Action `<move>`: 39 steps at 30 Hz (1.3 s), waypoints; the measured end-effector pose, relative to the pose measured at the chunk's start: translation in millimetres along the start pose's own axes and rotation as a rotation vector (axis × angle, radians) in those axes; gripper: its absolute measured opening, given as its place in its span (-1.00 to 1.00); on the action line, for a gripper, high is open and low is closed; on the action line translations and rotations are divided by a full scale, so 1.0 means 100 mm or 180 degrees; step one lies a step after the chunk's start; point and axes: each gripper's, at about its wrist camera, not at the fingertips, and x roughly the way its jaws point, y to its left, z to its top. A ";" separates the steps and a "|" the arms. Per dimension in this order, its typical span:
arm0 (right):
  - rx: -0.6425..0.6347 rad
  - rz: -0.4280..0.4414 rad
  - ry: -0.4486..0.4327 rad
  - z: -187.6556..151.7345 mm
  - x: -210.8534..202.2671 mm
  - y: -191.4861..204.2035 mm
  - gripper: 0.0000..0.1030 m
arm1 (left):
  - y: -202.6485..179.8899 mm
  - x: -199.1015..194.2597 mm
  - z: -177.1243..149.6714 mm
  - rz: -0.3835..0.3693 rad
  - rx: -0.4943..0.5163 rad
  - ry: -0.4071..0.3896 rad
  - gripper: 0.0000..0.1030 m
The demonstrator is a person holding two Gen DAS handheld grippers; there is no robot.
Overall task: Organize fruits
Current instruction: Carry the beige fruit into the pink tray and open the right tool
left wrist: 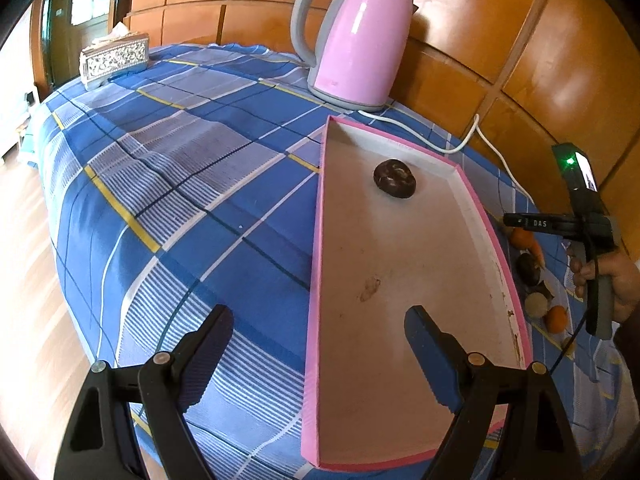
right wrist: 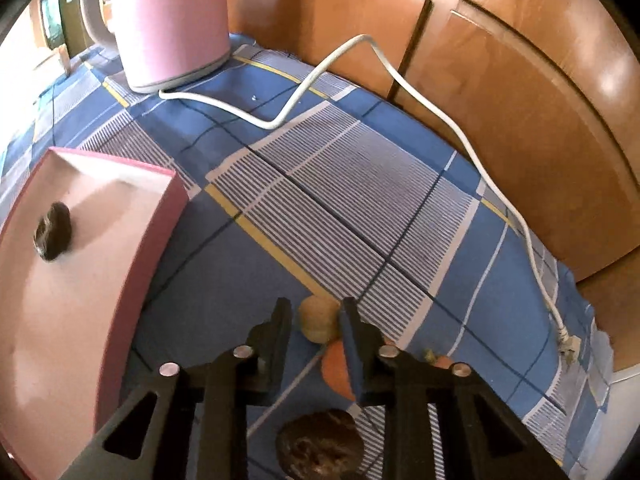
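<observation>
Your left tongs (left wrist: 320, 356) hang wide apart with nothing between them, one finger over the checked cloth (left wrist: 180, 184), the other over the near end of the pink tray (left wrist: 314, 280) on the bench. One dark fruit (left wrist: 395, 179) lies in the tray toward twelve o'clock, and the pink kettle (left wrist: 356, 36) stands beyond it on the cloth, its white cord (right wrist: 400, 76) running off to three o'clock. Your right tongs (right wrist: 316, 320) are drawn narrow, tips down at the loose fruit right of the tray; a pale round fruit (right wrist: 318, 322) sits between the tips, though you cannot tell whether the pads press on it. An orange fruit (right wrist: 336, 368) lies just at five o'clock of it, and a dark wrinkled fruit (right wrist: 320, 444) at six o'clock.
</observation>
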 end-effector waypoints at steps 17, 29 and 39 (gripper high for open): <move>0.0460 0.0648 -0.0689 -0.27 -0.82 0.23 -0.63 | 0.05 -0.07 -0.05 -0.0031 -0.0101 -0.0004 0.71; 0.0134 0.0972 -0.0581 -0.32 -0.73 1.24 -0.61 | 0.16 -0.13 -0.08 0.0019 -0.0198 -0.0007 0.71; 0.0499 0.0865 -0.0708 -0.58 -0.89 1.05 -0.31 | 0.17 -0.15 -0.09 0.0015 -0.0239 -0.0016 0.71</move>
